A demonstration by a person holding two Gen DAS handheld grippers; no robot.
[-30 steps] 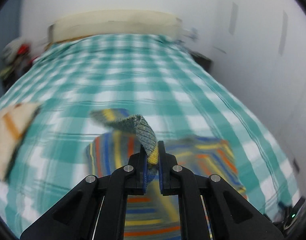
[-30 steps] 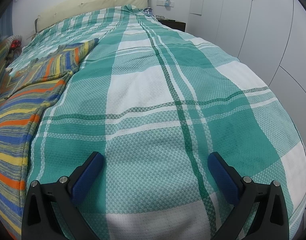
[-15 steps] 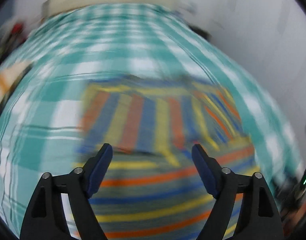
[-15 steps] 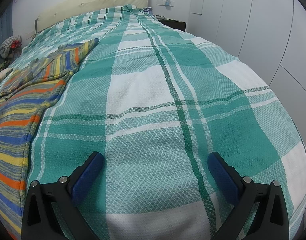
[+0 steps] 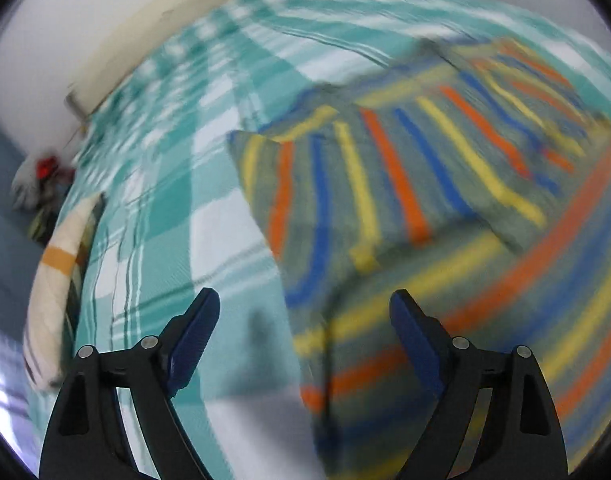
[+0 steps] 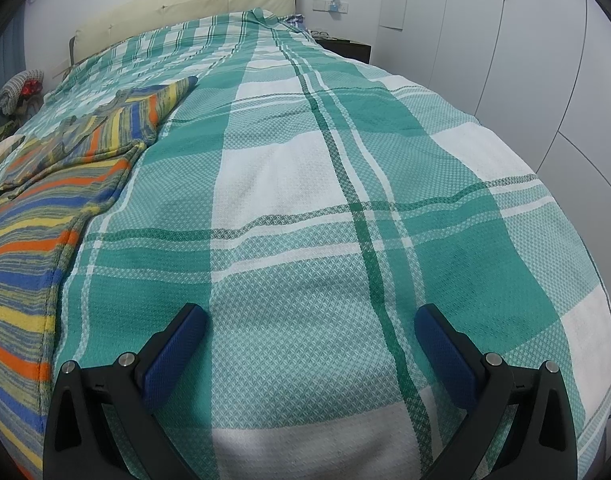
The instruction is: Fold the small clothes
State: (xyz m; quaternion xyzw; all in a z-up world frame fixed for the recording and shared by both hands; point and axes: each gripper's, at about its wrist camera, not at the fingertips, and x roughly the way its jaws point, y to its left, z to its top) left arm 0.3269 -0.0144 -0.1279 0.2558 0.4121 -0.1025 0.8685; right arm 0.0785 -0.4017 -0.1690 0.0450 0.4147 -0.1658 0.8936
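A striped knit garment (image 5: 405,184) in blue, orange, yellow and grey lies flat on the green-and-white checked bedspread (image 5: 209,216), with a sleeve folded across its body. My left gripper (image 5: 303,322) hovers low over the garment's left edge; its jaws are closing, with only cloth beneath and nothing pinched. In the right wrist view the same garment (image 6: 45,208) lies at the far left. My right gripper (image 6: 311,334) stands open over bare bedspread (image 6: 305,200), holding nothing.
A folded cream cloth with an orange band (image 5: 57,276) lies at the bed's left edge. A heap of clothes (image 6: 19,90) sits off the bed's left side. The headboard (image 6: 185,4) is at the far end, wardrobe doors (image 6: 525,60) to the right.
My left gripper let go of the sleeve it pinched, opened wide, dropped toward the bed and rolled. The sleeve now lies folded on the garment. The right gripper has not moved.
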